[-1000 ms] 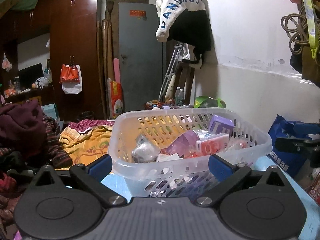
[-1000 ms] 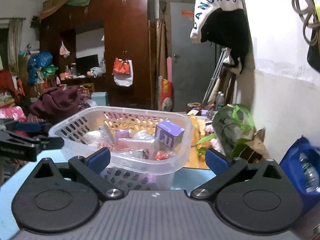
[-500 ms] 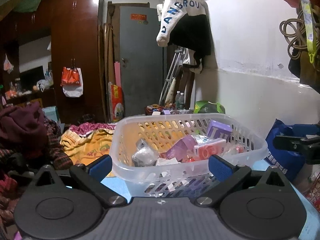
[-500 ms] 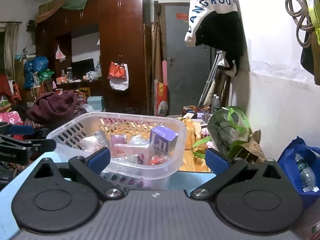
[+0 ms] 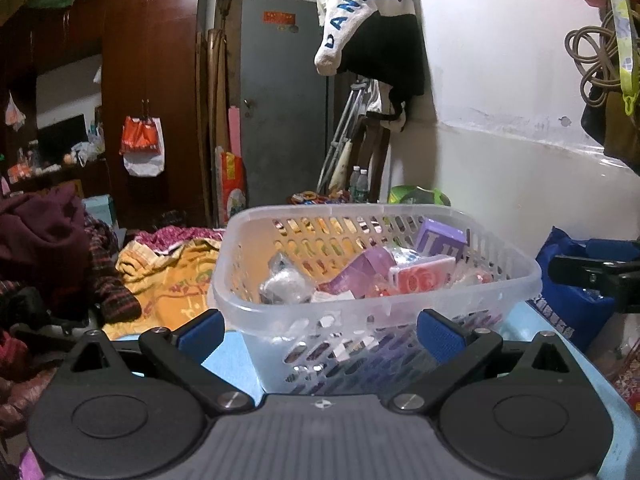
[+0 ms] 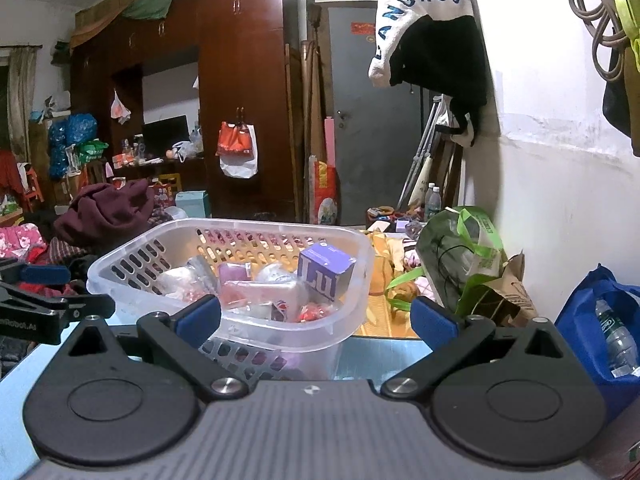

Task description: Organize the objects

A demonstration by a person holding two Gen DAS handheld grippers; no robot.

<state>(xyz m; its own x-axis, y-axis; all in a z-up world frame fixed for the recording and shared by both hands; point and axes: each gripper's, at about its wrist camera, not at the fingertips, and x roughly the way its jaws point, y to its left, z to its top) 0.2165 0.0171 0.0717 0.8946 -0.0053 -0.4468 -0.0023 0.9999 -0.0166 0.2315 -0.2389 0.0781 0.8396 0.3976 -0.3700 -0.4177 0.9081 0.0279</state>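
Your left gripper [image 5: 318, 330] and right gripper [image 6: 316, 314] both have jaws spread, empty, facing the filled basket [image 5: 376, 304] on the tabletop [image 5: 232, 360].

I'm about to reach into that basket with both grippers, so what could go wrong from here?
1. The purple cardboard box sits tilted on top of the pile near the rim of the translucent perforated plastic basket; a nudge might tip it out.
2. Both the left hand-held gripper and the right hand-held gripper are open and aimed at one basket, so they may collide.
3. The basket looks light and may slide on the light blue table.
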